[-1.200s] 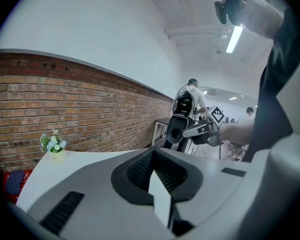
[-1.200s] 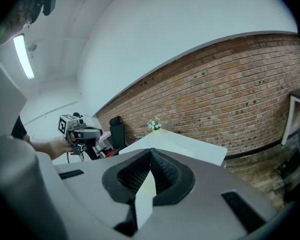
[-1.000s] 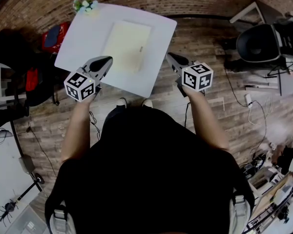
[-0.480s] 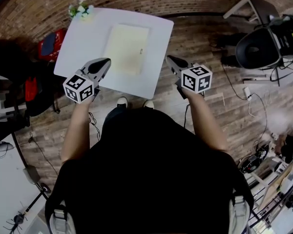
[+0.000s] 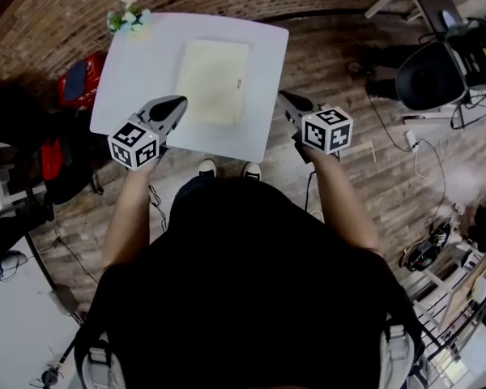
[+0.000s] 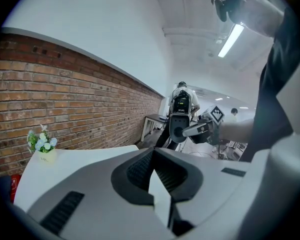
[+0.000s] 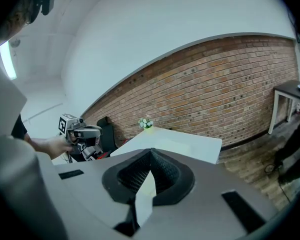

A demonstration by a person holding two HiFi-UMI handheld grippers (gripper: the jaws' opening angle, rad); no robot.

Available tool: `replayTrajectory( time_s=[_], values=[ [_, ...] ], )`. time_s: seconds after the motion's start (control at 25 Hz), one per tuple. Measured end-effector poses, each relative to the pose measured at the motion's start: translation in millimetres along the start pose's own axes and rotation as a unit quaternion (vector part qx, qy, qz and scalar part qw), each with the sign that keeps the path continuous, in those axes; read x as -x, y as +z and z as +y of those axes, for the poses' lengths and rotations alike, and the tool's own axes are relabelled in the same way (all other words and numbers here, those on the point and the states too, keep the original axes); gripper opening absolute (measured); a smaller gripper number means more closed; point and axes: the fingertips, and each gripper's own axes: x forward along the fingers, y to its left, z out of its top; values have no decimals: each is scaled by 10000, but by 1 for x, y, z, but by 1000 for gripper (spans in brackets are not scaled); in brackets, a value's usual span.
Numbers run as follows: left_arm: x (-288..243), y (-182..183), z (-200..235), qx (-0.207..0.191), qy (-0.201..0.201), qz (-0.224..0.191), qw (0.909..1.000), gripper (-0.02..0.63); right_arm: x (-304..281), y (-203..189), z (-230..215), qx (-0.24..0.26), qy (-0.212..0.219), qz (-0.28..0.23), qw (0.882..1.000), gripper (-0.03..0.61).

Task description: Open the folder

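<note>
Head view alone for the whole layout from above. Cream folder [image 5: 213,81] flat and closed near the middle of a white table [image 5: 138,63], with a small dark mark by its right edge. Tip of left gripper [image 5: 181,100] over the folder's near left corner as seen from here; touching or not, impossible to tell. Tip of right gripper [image 5: 283,97] off the table's right side, above wood floor [image 5: 332,55], apart from the folder. Also only from above: red bag [image 5: 79,78] on the floor left of the table, black chair [image 5: 428,75] far to the right, shoes [image 5: 206,168] just below the table's near edge.

Left gripper view: jaws clenched tip to tip, empty. Past them a strip of table top, a small pot of flowers [image 6: 41,143] at the far corner, a long brick wall [image 6: 80,99], and the other gripper held up across the way. Folder hidden here behind the gripper's own grey body.

Right gripper view: jaws likewise pressed together, empty. Table seen beyond them from the opposite side, folder no more than a faint pale patch on it, flowers at the far corner, left gripper in a hand at the picture's left.
</note>
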Motion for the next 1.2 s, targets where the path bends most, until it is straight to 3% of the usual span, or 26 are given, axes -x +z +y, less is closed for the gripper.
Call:
replayTrajectory(
  time_s=[0.52,1.2],
  values=[
    [-13,-14,29,57,-394,119,9991,12,-25,-19,9,-194,-245,213,9993,23],
    [-46,-45,53,-231,-626,567,9962,12,-34,-49,12,-449,-505,458,9967,23]
  ],
)
